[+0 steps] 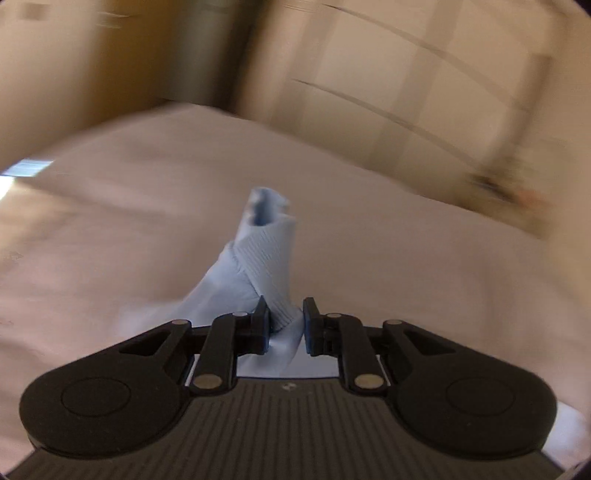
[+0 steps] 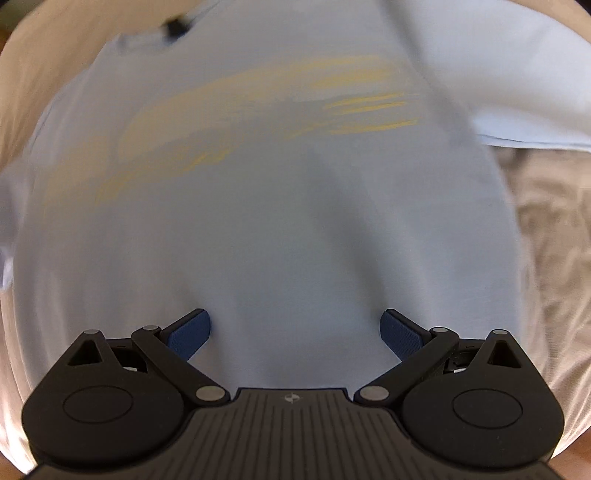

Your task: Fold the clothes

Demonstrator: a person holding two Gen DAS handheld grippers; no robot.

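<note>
A light blue T-shirt [image 2: 277, 221] with a blurred yellow print [image 2: 258, 103] lies spread on a pale bed sheet [image 2: 546, 221] and fills most of the right wrist view. My right gripper [image 2: 295, 325] points down over its lower middle, open, with nothing between its blue pads [image 2: 188, 336]. In the left wrist view my left gripper [image 1: 286, 312] is shut on a bunched ribbed edge of the T-shirt [image 1: 258, 258]. The fabric sticks up past the fingertips and hangs off to the left over the sheet [image 1: 406, 277].
The sheet is wrinkled to the right of the shirt. A small dark blurred thing [image 2: 173, 26] sits at the shirt's far edge; I cannot tell what it is. Beyond the bed stand a wall and pale panelled furniture [image 1: 424, 74], smeared by motion.
</note>
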